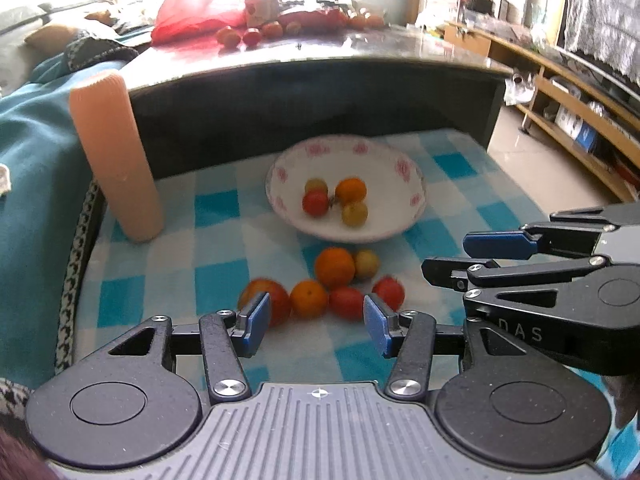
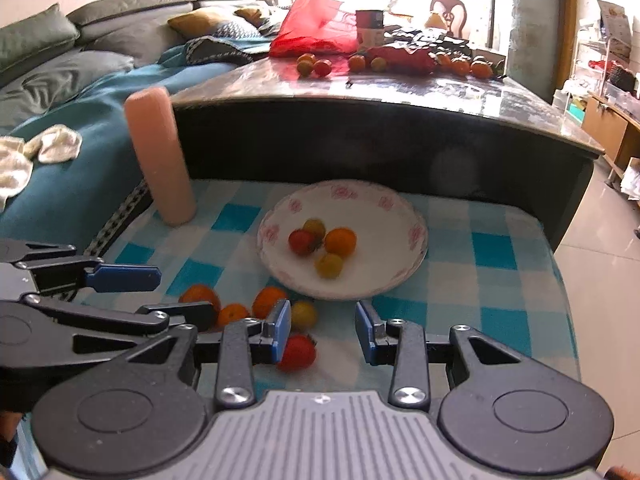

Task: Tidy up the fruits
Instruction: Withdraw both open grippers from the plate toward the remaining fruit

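Six loose fruits (image 1: 334, 267) clustered on checked worktop (image 1: 168, 280), just before bowl (image 1: 280, 176) holding four. Left claw (image 1: 316, 320) and right claw (image 2: 323, 330) both part-open, empty. Small, round, light, likely soft-skinned and roll-prone; pinch gently across the middle.

One floral bowl (image 1: 404, 168) holds four small fruits; six more lie at its 6 o'clock; one pink cylinder (image 1: 116, 156) stands at 9 o'clock.

Blue-checked cloth (image 1: 224, 216), pink-flowered white bowl (image 1: 400, 168)
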